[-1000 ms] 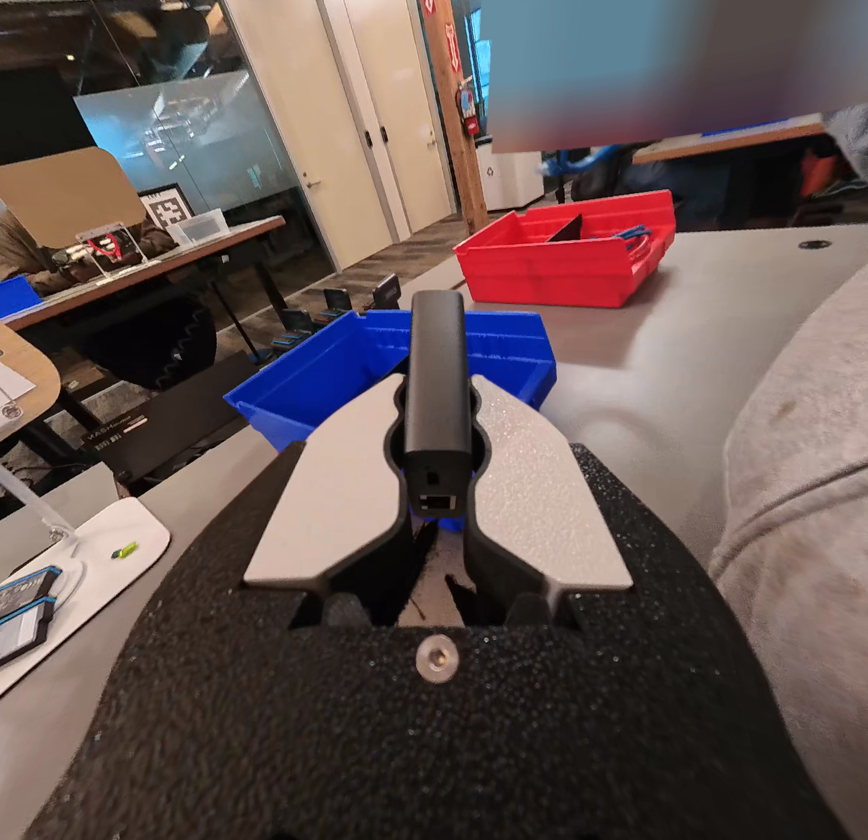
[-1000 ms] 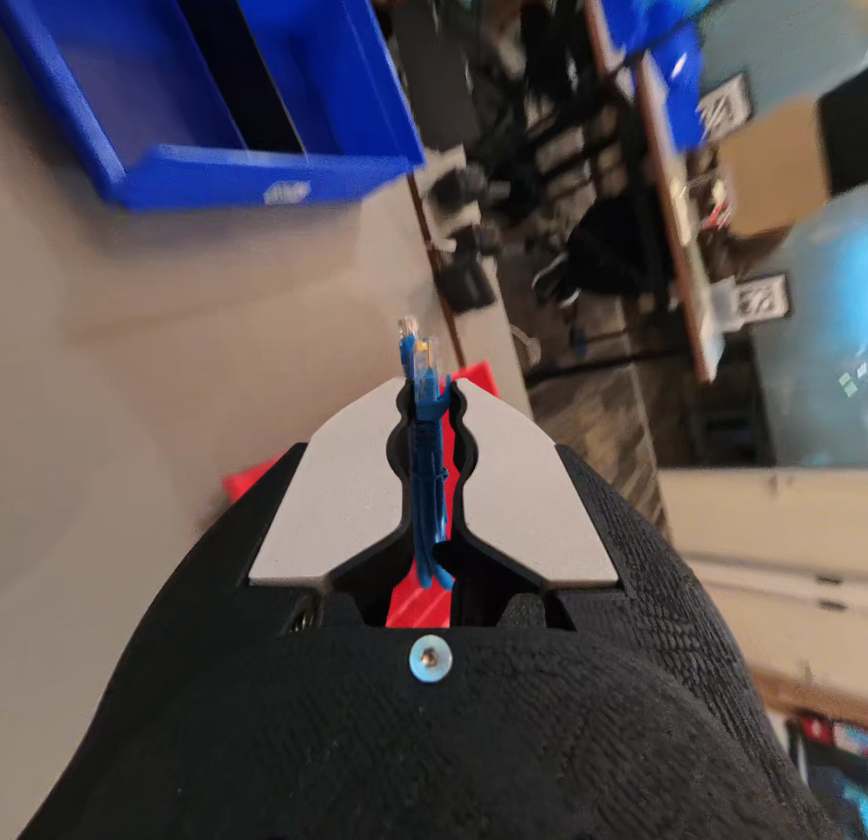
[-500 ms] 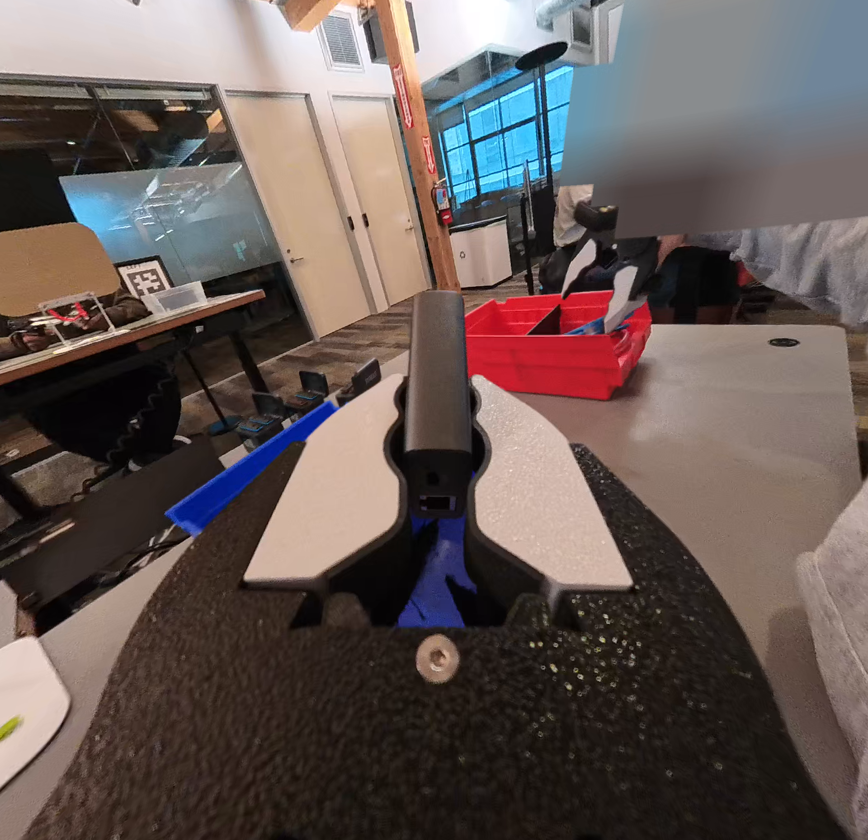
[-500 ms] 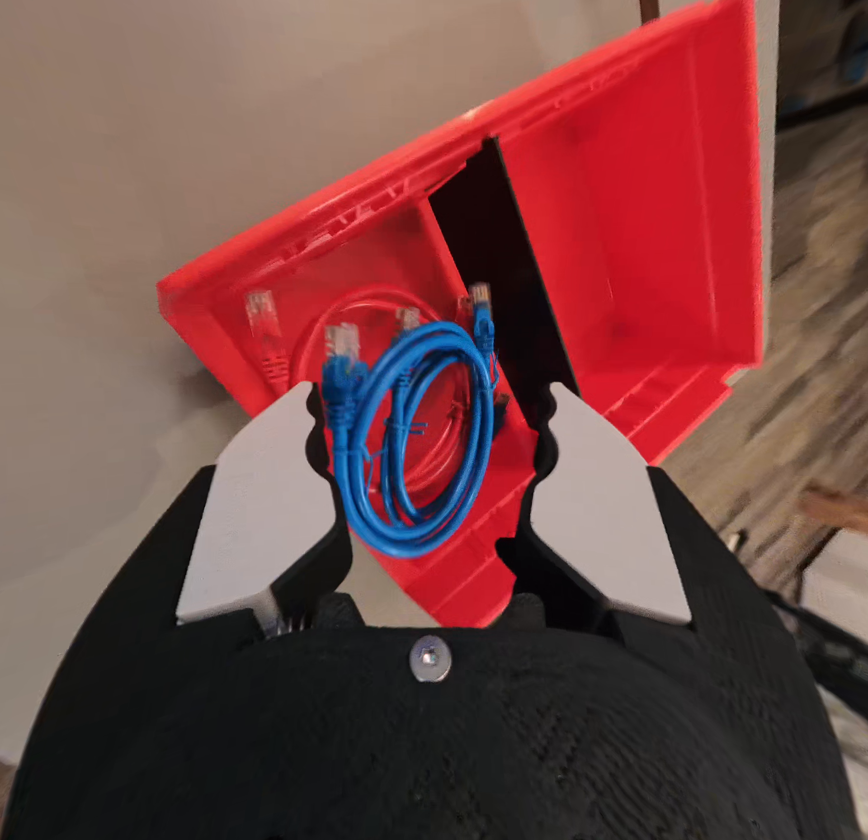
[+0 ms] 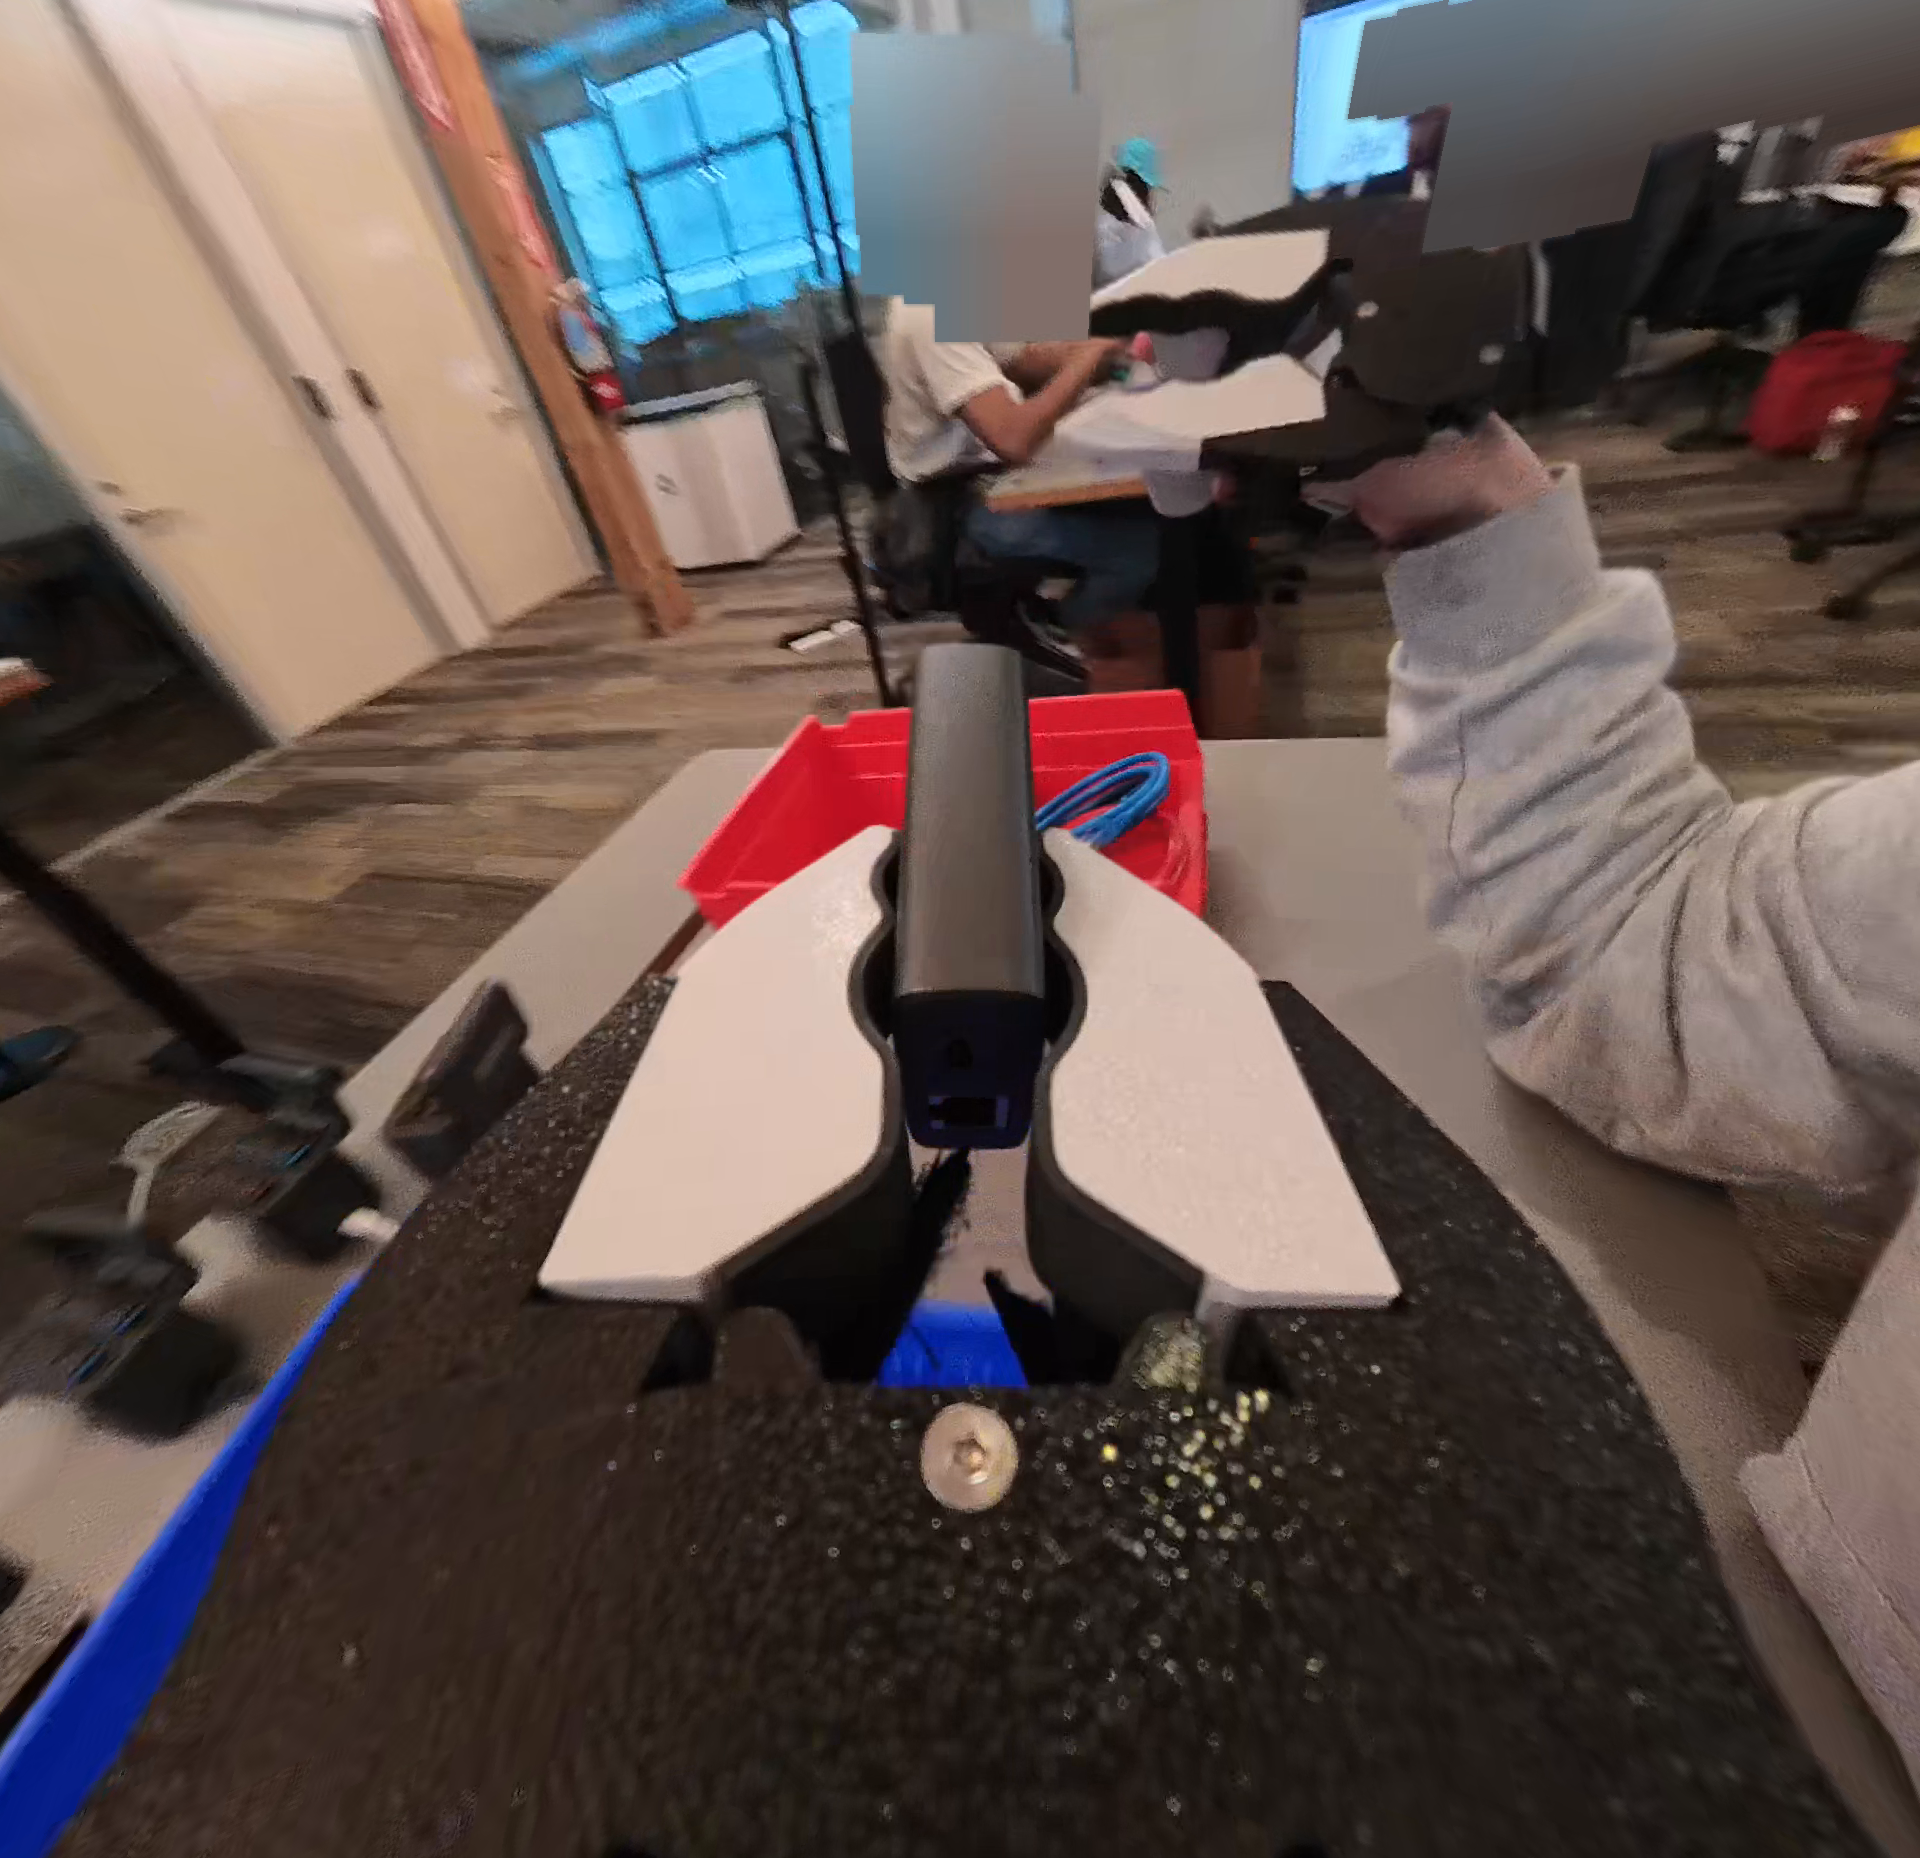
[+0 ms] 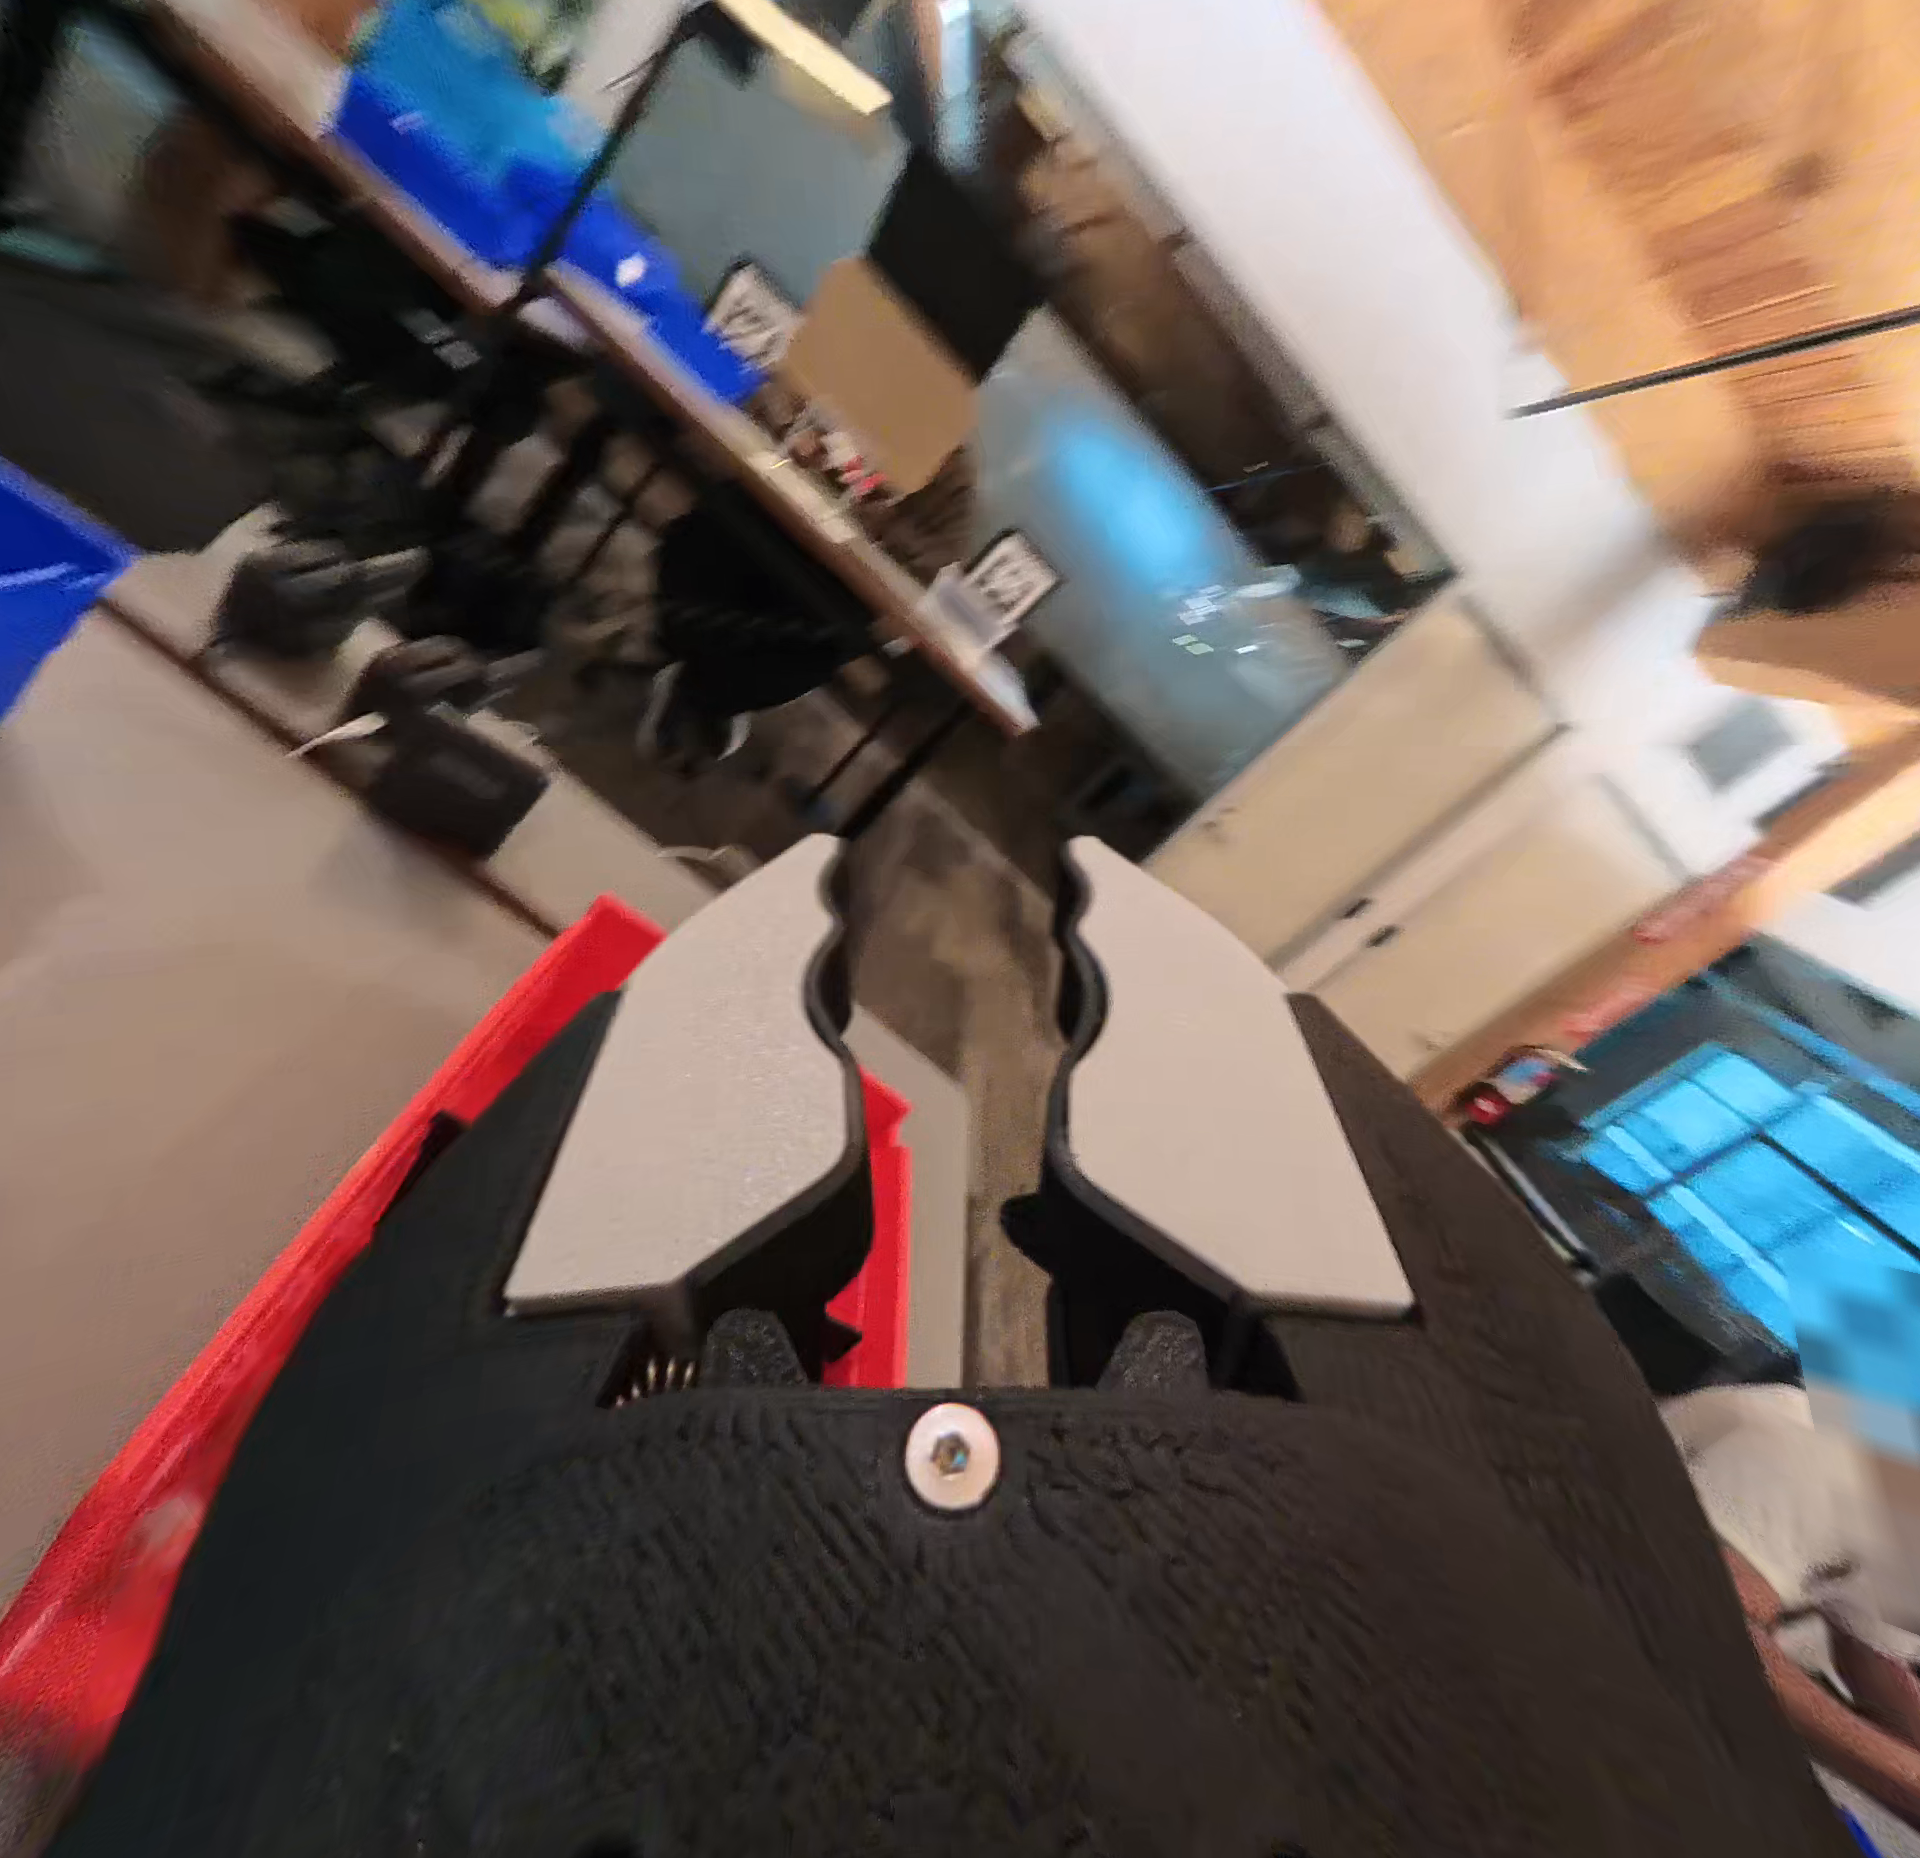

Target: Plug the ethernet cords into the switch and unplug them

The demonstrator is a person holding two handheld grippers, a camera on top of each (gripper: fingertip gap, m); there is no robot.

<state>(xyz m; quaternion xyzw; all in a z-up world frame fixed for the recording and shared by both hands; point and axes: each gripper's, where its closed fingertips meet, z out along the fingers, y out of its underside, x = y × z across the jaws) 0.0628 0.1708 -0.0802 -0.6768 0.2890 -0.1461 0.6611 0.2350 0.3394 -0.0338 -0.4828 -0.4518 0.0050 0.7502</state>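
Left wrist view: left claw (image 5: 968, 852) clamps the black switch (image 5: 968, 832); right claw (image 6: 948, 852) gapes bare.

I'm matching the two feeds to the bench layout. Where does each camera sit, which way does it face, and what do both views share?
Left wrist view: rides the left tongs, facing level across the grey table to the red bin; shows its fingers clamped on the black switch and a grey sleeve.
Right wrist view: rides the right tongs, rolled, blurred, facing the office; jaws apart, nothing between.
Shared: red bin, table, and right tongs.
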